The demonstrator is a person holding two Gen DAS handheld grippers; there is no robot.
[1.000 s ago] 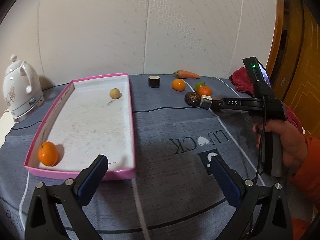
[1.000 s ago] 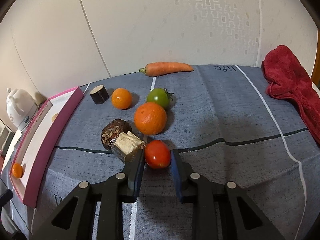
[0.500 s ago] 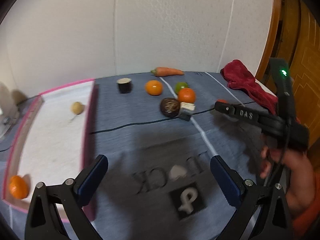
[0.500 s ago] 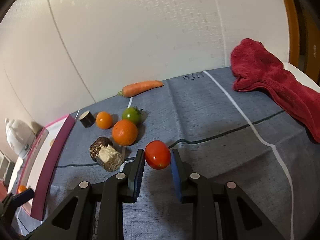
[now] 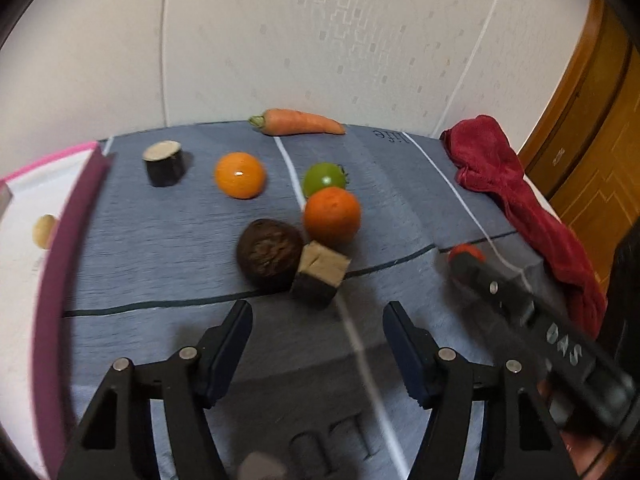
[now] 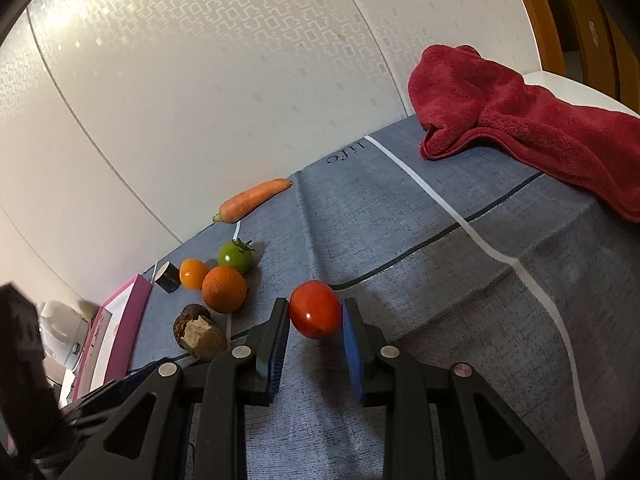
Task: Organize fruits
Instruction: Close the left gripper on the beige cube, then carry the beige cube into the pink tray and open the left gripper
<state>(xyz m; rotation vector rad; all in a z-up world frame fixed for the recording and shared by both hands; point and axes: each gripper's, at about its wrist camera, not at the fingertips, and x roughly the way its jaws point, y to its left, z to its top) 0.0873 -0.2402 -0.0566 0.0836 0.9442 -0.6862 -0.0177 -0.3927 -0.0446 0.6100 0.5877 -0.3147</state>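
My right gripper is shut on a red tomato and holds it above the blue-grey cloth. In the left wrist view the tomato shows at that gripper's tip. My left gripper is open and empty, just in front of a dark brown round fruit and a brown cube. Behind them lie an orange, a green tomato, a smaller orange fruit and a carrot. The pink tray at the left holds a small tan fruit.
A dark cylinder piece stands near the tray's far corner. A red towel lies at the table's right edge. A white kettle sits beyond the tray. The wall runs close behind the table.
My left gripper swung right from the tray toward the fruit cluster and narrowed its opening. My right gripper lifted the red tomato off the cloth and tilted.
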